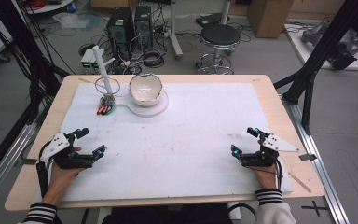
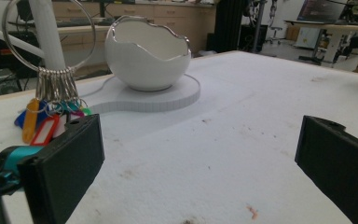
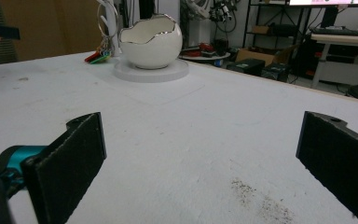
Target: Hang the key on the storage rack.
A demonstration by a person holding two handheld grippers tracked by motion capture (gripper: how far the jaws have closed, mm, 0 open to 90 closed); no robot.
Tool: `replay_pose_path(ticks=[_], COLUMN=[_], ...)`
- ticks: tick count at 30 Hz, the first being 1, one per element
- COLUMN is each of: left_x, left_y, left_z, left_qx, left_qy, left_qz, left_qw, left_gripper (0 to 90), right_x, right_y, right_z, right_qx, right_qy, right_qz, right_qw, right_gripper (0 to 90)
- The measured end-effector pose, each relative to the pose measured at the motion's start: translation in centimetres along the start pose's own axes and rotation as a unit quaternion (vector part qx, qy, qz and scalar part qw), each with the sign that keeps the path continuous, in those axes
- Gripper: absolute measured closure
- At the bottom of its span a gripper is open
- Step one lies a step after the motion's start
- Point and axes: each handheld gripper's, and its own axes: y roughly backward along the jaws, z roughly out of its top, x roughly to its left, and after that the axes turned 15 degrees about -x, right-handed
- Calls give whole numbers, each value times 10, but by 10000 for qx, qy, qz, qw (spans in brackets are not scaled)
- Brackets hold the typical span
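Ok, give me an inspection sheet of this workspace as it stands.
Surface: white mat on a wooden table, with faint stains and specks.
Job's things: key ring with coloured tags hung on a white post; egg-shaped white bowl on the same white base.
Clutter: nothing seen on the mat.
Grippers: left gripper and right gripper near the front edge, jaws open, holding nothing.
Cables: a black one trails from each gripper; tangles on the floor beyond.
Surroundings: computer towers, stool, black frame.

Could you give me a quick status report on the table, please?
Left gripper and right gripper open, empty, near edge. Key ring hangs on post beside bowl, untouched. Nothing between.
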Motion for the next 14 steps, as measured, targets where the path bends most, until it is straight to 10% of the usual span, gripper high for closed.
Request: replay_pose_path(ticks=[14], left_x=[-7], left_y=[1], left_z=[-1], left_qx=[-33], left_qy=[-380], left_qz=[84], left_qw=[9992], left_gripper=[17], right_x=[0], right_y=[0], right_z=[0], right_qx=[0], right_qy=[22], right_qz=[3], right_qw=[10000], right_gripper=[9])
